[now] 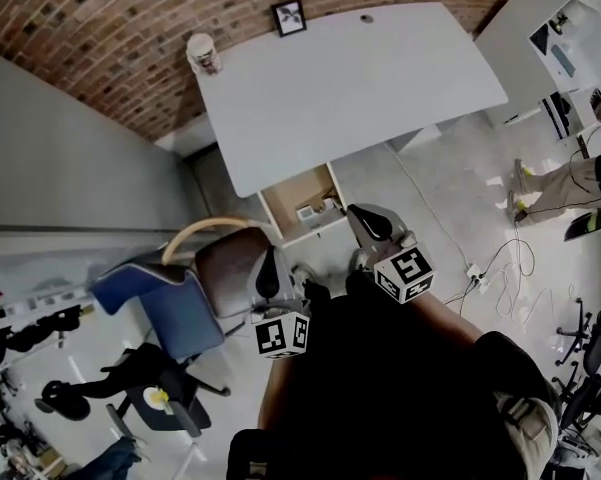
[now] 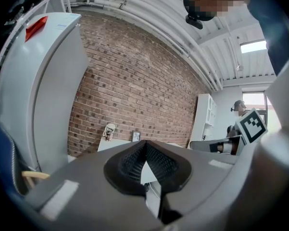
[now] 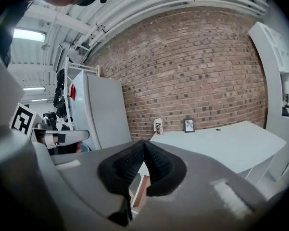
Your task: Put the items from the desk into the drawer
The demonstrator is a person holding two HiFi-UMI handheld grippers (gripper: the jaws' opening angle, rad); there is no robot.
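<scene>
Holding the left tool [image 1: 268, 273] and right tool [image 1: 370, 221] shut and empty, you are best opening one early while reaching toward the black-framed picture [image 1: 289, 17] at twelve o'clock.

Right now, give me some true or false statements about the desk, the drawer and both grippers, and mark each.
A cup and a picture frame stand on the desk. True.
The right gripper holds the cup. False: its jaws are shut on nothing.
The drawer under the desk stands open. True.
The left gripper has its jaws wide apart. False: they are shut, with nothing between them.
</scene>
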